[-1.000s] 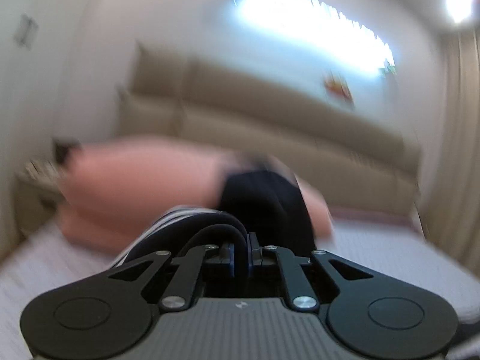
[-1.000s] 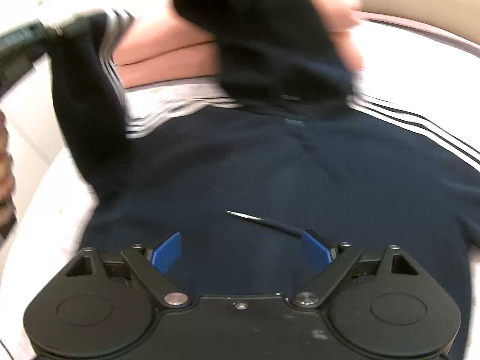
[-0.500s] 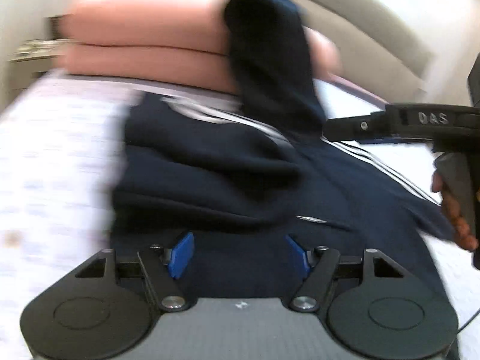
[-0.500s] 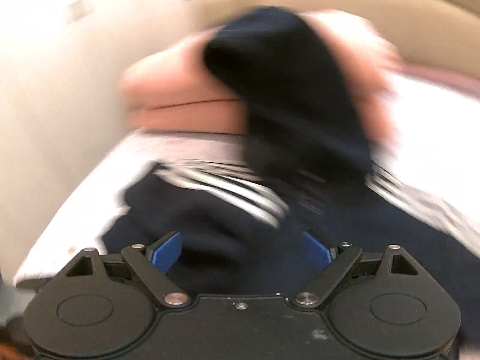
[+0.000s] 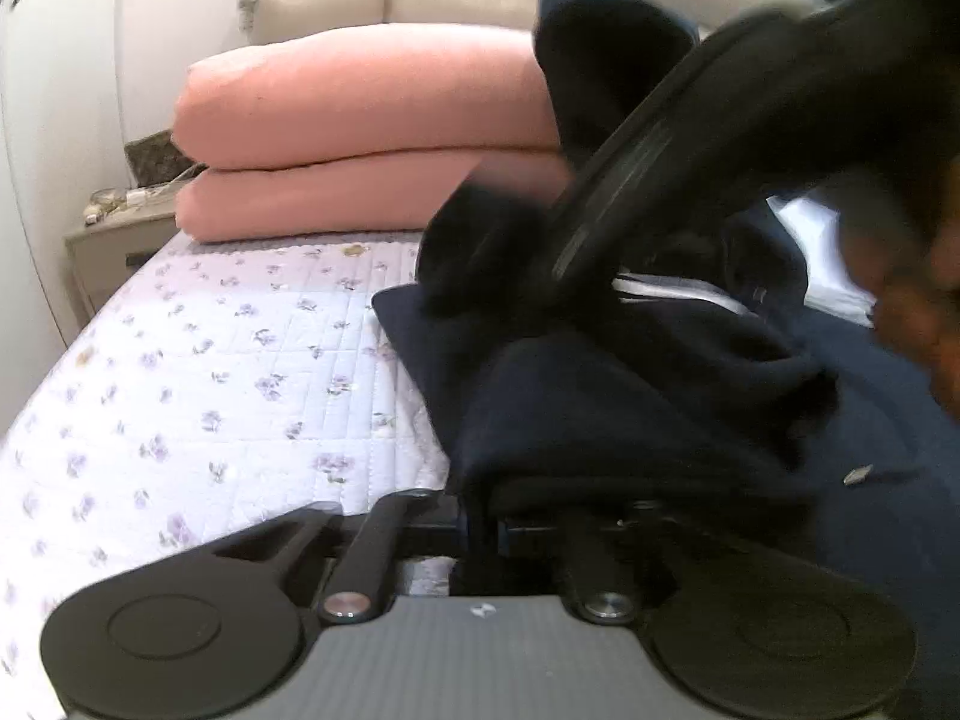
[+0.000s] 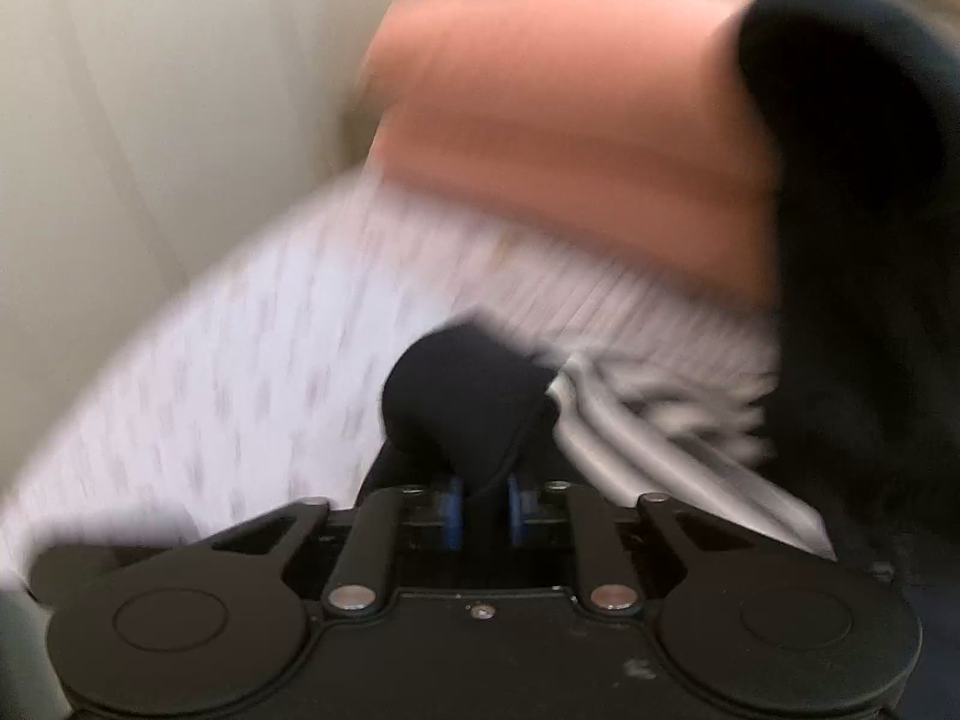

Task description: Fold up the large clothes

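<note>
While both claws are pinching navy cloth, the fold is turning on where the sleeve lies. Leftmost, the floral quilt (image 5: 198,372) is lying bare, offering room. Behind it the folded pink bedding (image 5: 366,132) is sitting across the bed head, limiting travel that way. Next, the left gripper (image 5: 483,531) is clamping the edge of the navy jacket (image 5: 600,408), which is bunching just ahead. Rightmost, the right gripper (image 6: 483,510), its jaws having just been closing, is gripping the striped sleeve's cuff (image 6: 462,408), nearer the pink stack.
</note>
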A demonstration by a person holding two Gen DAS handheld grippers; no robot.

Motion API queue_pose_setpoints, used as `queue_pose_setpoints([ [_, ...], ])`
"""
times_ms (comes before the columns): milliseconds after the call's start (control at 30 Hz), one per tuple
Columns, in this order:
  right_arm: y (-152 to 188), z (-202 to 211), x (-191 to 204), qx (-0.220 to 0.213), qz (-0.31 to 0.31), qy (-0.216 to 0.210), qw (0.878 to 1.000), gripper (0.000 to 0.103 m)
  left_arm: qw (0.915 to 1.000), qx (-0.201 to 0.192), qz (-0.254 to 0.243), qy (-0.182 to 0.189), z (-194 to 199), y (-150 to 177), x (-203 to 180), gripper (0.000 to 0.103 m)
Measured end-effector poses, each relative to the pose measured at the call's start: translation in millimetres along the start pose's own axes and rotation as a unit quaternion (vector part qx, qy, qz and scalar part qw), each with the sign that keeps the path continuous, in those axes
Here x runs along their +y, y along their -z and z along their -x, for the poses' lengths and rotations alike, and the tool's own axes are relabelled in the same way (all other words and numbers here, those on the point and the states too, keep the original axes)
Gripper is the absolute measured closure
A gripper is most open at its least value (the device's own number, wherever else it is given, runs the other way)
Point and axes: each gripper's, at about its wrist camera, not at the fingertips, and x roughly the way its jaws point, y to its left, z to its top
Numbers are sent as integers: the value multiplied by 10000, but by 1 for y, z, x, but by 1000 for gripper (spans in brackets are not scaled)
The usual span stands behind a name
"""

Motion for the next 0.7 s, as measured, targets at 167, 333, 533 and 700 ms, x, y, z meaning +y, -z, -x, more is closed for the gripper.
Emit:
queue_pose_setpoints([
  [167, 15, 130, -91, -1812, -2120, -900, 9561, 91, 9940, -858, 647, -215, 37, 25, 4, 94],
  [333, 128, 193, -198, -2584, -4102, -701, 8718, 57, 9851, -430, 1656, -195, 39, 52, 30, 82],
  [533, 248, 145, -284, -1166, -5335, -237, 8374, 24, 9784, -143, 1830, 951, 52, 41, 47, 33],
  [700, 232, 122, -301, -1260, -5182, -522, 8443, 4, 9551, -233, 2325, 1824, 52, 13, 67, 7],
])
